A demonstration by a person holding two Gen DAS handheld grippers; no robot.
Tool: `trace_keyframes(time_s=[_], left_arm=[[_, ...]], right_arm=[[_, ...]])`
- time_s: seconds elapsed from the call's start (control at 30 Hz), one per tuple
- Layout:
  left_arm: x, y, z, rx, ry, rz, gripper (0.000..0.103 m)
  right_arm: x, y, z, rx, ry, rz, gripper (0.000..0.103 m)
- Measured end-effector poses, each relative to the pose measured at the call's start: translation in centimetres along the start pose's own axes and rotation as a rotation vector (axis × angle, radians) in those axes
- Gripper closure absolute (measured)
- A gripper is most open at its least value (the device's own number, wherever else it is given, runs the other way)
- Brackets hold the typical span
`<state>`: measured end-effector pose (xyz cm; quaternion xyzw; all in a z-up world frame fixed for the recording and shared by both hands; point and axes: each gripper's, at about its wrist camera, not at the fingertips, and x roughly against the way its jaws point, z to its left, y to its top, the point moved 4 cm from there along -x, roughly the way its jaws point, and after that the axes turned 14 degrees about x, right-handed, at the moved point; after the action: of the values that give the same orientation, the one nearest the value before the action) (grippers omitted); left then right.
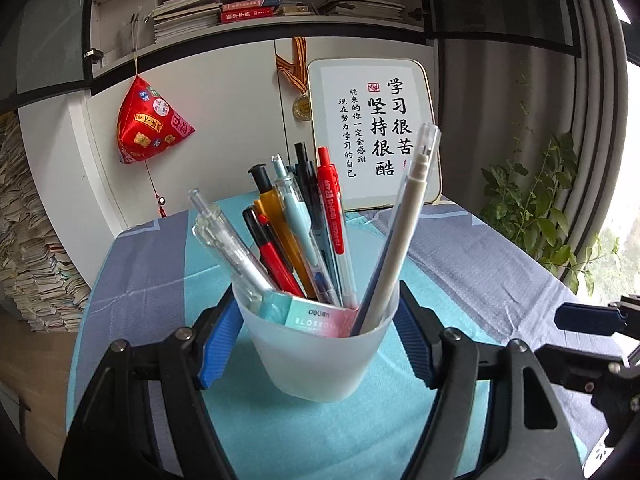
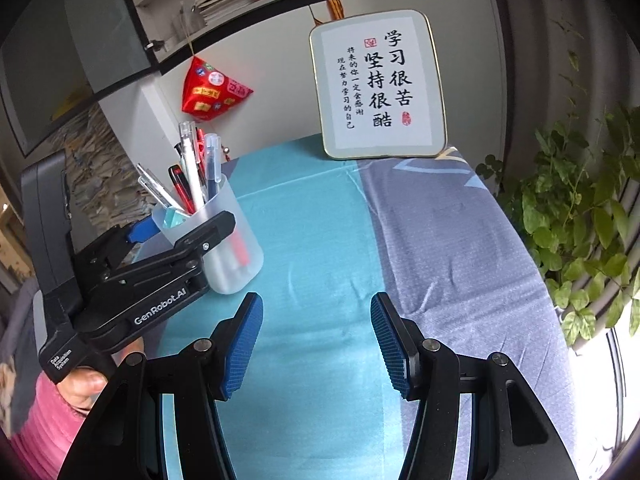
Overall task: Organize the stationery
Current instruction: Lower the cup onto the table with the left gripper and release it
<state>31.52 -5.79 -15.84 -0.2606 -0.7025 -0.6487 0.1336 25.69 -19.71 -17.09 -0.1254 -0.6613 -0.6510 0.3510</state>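
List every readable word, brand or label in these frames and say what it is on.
"学习很苦 坚持很酷": framed calligraphy sign
"deli BLOSSOM": eraser box in the frosted cup
"GenRobot.AI": left gripper
"Data Acquisition System": same gripper's body
Red pen print, red hanging pouch labels, book spines: too blurred.

calligraphy plaque (image 2: 378,84) leaning on cabinet | red pouch (image 1: 150,122) (hanging) | plant (image 2: 580,216) | books (image 1: 248,10) shelved

A home study corner – shelves (image 1: 256,12) stacked with books, a framed calligraphy motto (image 2: 378,84) leaning on the cupboard, a red charm (image 1: 150,124) hanging, a leafy houseplant (image 2: 580,220) at the window
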Motion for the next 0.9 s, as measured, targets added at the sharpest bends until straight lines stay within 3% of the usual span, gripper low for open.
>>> trace_keyframes(time_s=[0.13, 0.3, 0.53, 0.7, 0.9], left_arm=[[-2.3, 0.6, -1.2, 0.041, 0.014, 0.021, 0.032], [-3.8, 0.2, -2.2, 0.039, 0.029, 0.049, 0.032], [-2.6, 0.1, -2.3, 0.024, 0.042, 0.057, 0.03], [-0.8, 0.5, -1.9, -0.008, 0.062, 0.027, 0.017], [2.3, -0.2, -0.9, -0.004, 0.058, 0.063, 0.015]], right_arm=[[-0.3, 0.1, -1.0, 0.01, -0.066, 0.0, 0.046], [-0.6, -0.1, -2.1, -0.009, -0.055, 0.005, 0.046], [-0.7, -0.2, -2.3, -0.021, -0.042, 0.007, 0.046], [-0.1, 0.2, -1.4, -0.005, -0.047, -0.005, 0.046], [1.3, 0.5, -0.2, 0.004, -0.042, -0.021, 0.046]])
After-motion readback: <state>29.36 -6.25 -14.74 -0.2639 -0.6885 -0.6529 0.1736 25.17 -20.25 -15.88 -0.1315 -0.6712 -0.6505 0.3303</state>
